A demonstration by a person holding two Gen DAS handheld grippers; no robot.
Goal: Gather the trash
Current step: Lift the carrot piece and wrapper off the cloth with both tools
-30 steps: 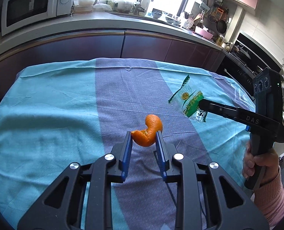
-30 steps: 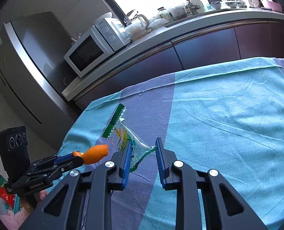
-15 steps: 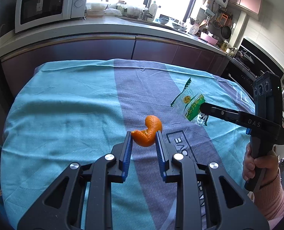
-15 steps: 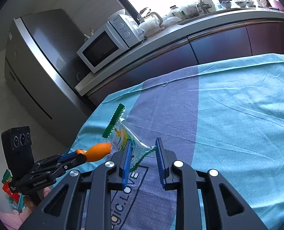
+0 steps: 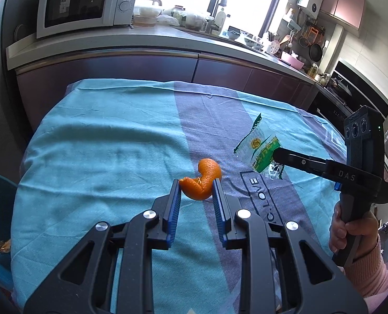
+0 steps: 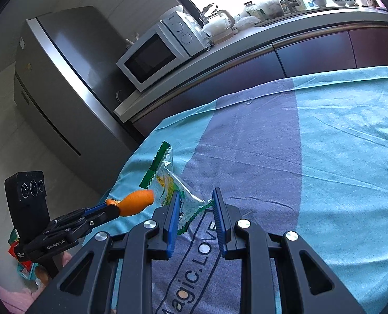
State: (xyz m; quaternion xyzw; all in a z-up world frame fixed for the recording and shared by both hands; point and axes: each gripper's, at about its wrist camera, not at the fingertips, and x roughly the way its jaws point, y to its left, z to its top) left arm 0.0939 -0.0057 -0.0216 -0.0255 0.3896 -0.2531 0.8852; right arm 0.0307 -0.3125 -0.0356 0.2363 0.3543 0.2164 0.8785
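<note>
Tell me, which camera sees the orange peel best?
The left wrist view. The orange peel sits front and centre there, pinched in the left gripper, so its curl and torn edge show. The right wrist view shows it smaller and side-on, at the left.

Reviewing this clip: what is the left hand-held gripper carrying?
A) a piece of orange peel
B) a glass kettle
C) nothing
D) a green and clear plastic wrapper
A: the orange peel sits clamped between the blue pads of the left hand-held gripper; the right hand-held gripper has the wrapper.
</note>
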